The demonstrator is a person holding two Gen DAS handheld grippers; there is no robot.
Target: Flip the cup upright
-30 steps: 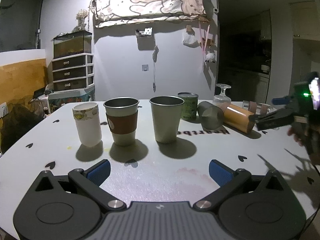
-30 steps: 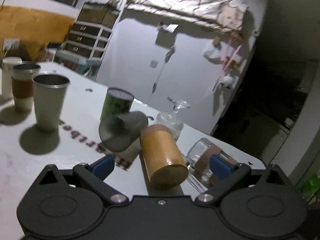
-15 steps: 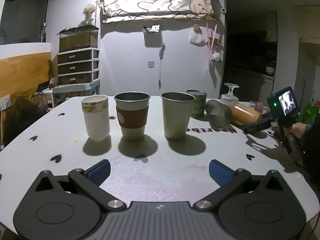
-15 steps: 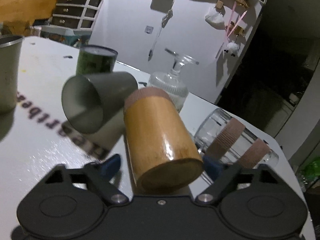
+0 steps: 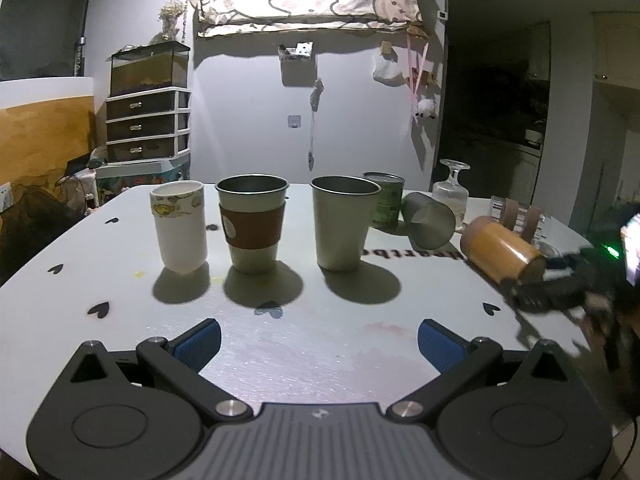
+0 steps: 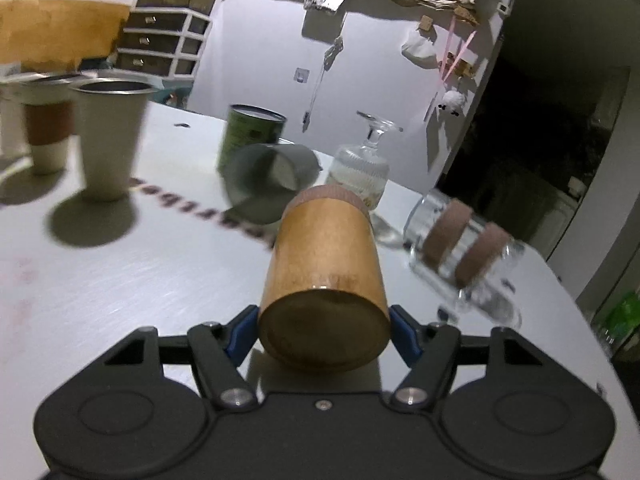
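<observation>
A wooden cup (image 6: 325, 276) lies on its side on the white table (image 6: 120, 280), base toward my right gripper (image 6: 323, 336). The blue pads (image 6: 240, 334) press both sides of its base end; the gripper is shut on it. In the left wrist view the wooden cup (image 5: 500, 250) sits at the right with the right gripper (image 5: 548, 284) behind it. A steel cup (image 6: 268, 178) and a clear glass with two cork bands (image 6: 464, 250) also lie on their sides. My left gripper (image 5: 318, 340) is open and empty over the near table.
Three upright cups stand in a row: a white one (image 5: 180, 226), a steel one with a brown sleeve (image 5: 252, 226) and a plain steel one (image 5: 345, 226). A green can (image 5: 385, 204) and an upside-down stemmed glass (image 5: 451, 194) stand behind.
My right gripper moved in on the wooden cup and closed its pads around the base end. The left gripper has barely moved and stayed open.
</observation>
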